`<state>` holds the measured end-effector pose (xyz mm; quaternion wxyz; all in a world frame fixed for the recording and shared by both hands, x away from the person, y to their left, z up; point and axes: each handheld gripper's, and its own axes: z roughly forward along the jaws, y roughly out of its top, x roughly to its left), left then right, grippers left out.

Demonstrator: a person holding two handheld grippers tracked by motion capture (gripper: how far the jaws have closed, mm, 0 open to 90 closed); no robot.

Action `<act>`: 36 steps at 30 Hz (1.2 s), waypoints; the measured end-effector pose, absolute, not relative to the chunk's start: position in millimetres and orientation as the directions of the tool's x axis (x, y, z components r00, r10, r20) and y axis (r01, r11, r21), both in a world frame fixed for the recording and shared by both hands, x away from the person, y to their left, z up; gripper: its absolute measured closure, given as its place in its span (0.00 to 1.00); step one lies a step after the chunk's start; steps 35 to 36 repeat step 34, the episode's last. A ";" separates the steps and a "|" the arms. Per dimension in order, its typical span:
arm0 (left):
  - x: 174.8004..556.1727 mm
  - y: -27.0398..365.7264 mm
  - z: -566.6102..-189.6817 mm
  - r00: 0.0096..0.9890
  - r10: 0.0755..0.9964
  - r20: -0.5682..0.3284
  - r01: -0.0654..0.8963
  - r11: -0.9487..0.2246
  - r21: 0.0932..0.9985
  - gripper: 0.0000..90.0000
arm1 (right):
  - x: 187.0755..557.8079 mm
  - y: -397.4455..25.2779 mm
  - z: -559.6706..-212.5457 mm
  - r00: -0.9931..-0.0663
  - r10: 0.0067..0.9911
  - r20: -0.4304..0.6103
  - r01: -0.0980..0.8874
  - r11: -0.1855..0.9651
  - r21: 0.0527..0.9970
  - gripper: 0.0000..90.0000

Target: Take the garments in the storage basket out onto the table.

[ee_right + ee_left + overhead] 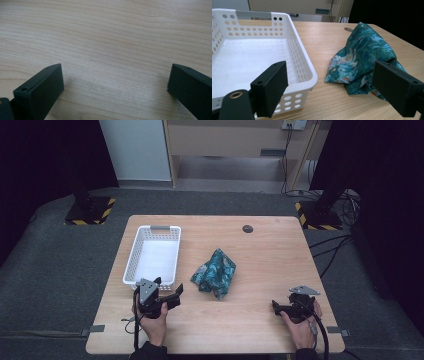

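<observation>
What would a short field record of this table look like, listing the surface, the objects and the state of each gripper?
surface: wooden table
basket: white perforated basket, empty, on the table's left part
cloth: crumpled teal patterned cloth, to the right of the basket, not touching it
left gripper: open, holding nothing, near the basket's near end
right gripper: open, holding nothing, over bare wood

Black grippers (176, 292) — grey plates, dark sleeves

Lab, black curtains (45, 155), hazard-striped stand bases (90, 211)
</observation>
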<state>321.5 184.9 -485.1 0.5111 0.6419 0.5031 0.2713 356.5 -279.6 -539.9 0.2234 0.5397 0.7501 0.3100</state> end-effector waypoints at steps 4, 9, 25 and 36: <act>320.5 186.4 -485.6 0.342 0.925 -0.165 0.367 0.030 0.930 0.13 | 356.5 -279.6 -539.9 -0.318 0.948 -0.001 0.671 0.225 0.706 0.00; 320.0 188.9 -488.3 0.334 0.927 -0.170 0.369 0.038 0.929 0.13 | 356.5 -279.6 -539.9 -0.317 0.948 0.000 0.671 0.225 0.706 0.00; 318.5 195.9 -491.4 0.312 0.934 -0.174 0.372 0.048 0.927 0.13 | 356.5 -279.6 -539.9 -0.317 0.948 0.000 0.671 0.225 0.706 0.00; 318.3 199.0 -492.8 0.308 0.935 -0.176 0.375 0.051 0.926 0.12 | 356.5 -279.6 -539.9 -0.317 0.948 0.000 0.671 0.225 0.706 0.00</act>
